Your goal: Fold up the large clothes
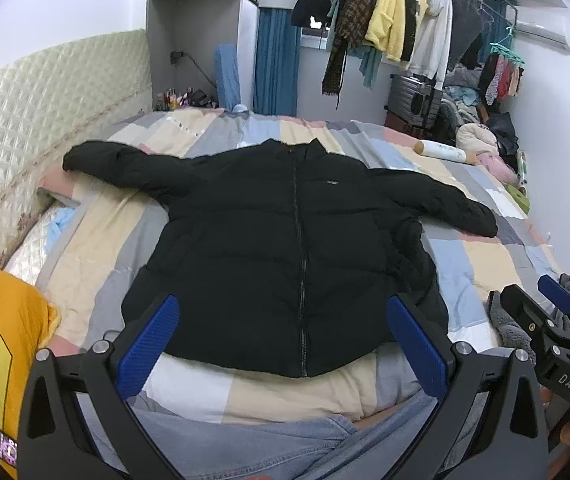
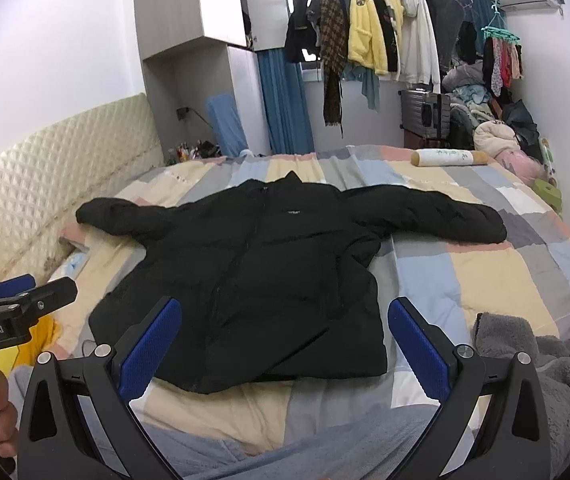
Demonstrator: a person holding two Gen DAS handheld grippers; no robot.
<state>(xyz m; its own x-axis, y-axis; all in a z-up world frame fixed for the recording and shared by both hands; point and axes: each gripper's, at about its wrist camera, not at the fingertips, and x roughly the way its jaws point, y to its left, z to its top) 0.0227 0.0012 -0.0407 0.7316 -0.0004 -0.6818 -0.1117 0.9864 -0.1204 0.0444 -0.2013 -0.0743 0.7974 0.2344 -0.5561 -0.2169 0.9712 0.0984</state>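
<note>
the left gripper (image 1: 283, 334) and the right gripper (image 2: 285, 338) hung above the near hem with jaws spread wide, gripping nothing. the quilt (image 1: 481, 256) covered the bed, and the jacket (image 1: 285, 240) lay flat on it, zipped, front up, both sleeves out sideways. a roll (image 2: 449, 158) sat near the far edge.

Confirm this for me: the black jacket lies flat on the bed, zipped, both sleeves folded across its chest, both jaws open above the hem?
Not quite. The black jacket's sleeves are spread outward, not folded, as the left wrist view shows. Otherwise right: zipped, flat on the bed, left gripper and right gripper open.
</note>
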